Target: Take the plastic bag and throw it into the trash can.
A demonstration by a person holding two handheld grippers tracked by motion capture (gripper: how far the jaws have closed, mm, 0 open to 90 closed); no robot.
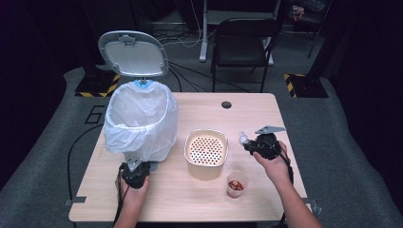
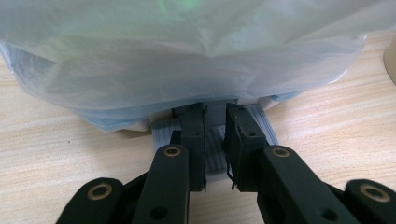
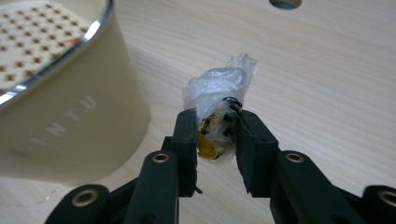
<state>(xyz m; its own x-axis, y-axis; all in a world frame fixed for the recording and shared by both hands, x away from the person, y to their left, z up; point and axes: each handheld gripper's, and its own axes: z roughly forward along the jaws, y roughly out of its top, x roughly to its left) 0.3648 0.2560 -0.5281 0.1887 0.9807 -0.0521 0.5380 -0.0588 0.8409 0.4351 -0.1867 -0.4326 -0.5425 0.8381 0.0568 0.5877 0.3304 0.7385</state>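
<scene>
Crumpled clear wrapper (image 3: 218,109), yellow inside

You can read raised letters "NTU" on the side wall of the beige strainer container (image 3: 70,116), below its metal rim. On the grey floor left of the table (image 1: 266,107), a large "6" (image 1: 96,114) is marked.

Light wooden table (image 1: 266,118) with a round cable hole (image 1: 226,104) near its far edge. Resting on it: at 9 o'clock, a pedal bin (image 1: 140,124) lined with a white bag, lid raised; at centre, a cream container (image 1: 206,153) with a perforated insert; at 5 o'clock, a small clear cup (image 1: 237,184) holding reddish contents.
</scene>
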